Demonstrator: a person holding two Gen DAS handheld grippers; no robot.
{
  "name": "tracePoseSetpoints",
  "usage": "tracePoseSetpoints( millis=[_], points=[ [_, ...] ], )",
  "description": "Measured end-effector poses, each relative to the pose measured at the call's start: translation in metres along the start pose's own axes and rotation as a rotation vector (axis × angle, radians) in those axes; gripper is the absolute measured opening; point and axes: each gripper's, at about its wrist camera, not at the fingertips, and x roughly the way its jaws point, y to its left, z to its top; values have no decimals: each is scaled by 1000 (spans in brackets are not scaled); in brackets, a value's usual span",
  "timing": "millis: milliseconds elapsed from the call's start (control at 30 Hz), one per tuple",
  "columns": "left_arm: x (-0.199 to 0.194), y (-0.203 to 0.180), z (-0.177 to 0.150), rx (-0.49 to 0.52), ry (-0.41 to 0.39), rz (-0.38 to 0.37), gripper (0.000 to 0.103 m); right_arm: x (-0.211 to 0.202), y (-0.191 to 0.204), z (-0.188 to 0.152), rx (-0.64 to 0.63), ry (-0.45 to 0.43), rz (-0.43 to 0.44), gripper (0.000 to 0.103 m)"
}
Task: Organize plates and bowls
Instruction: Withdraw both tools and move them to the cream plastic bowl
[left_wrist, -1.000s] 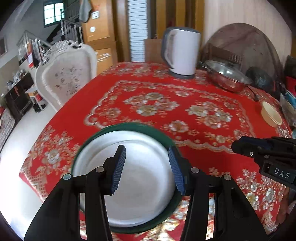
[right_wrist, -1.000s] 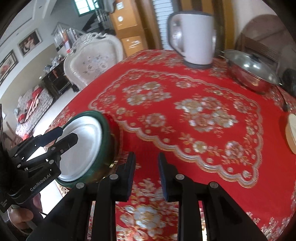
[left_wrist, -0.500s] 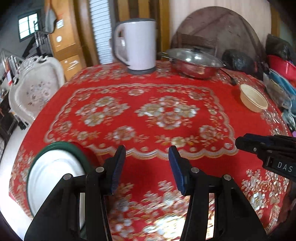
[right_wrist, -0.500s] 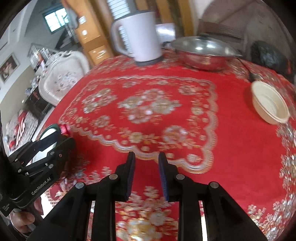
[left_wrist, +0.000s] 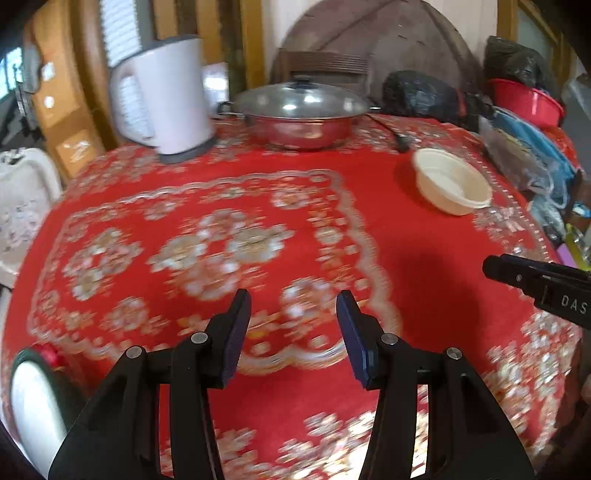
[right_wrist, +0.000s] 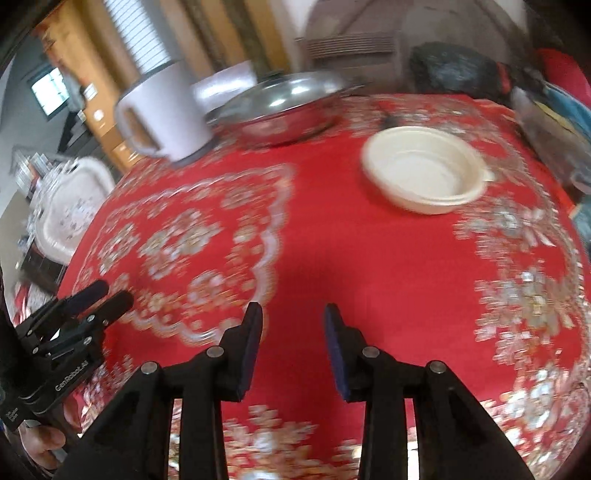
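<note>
A cream bowl (left_wrist: 452, 185) (right_wrist: 423, 173) sits on the red patterned tablecloth (left_wrist: 258, 236) at the far right. A white plate with a green rim (left_wrist: 31, 402) lies at the table's near left edge. My left gripper (left_wrist: 293, 314) hovers open over bare cloth, nothing between its fingers. My right gripper (right_wrist: 293, 325) is over the cloth short of the bowl; its jaws are opening and hold nothing. Each gripper shows in the other's view: the right gripper (left_wrist: 539, 284), the left gripper (right_wrist: 92, 299).
A white electric kettle (left_wrist: 162, 99) and a lidded steel pan (left_wrist: 299, 110) stand at the back. Dark bags (left_wrist: 417, 94), a red basin (left_wrist: 526, 99) and clutter crowd the right side. A white ornate chair (right_wrist: 74, 206) stands beyond the left edge.
Both grippers swept right across the table, away from the green-rimmed plate, which slid to the left edge of view. The cream bowl came closer. The right gripper's jaws widened.
</note>
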Motion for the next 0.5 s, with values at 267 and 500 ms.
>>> tracePoseSetpoints(
  millis=[267, 500],
  points=[
    [43, -58, 45, 38, 41, -94, 48, -18, -82, 29, 142, -55, -104, 36],
    [80, -99, 91, 30, 64, -130, 48, -6, -120, 58, 206, -51, -124, 37]
  ],
)
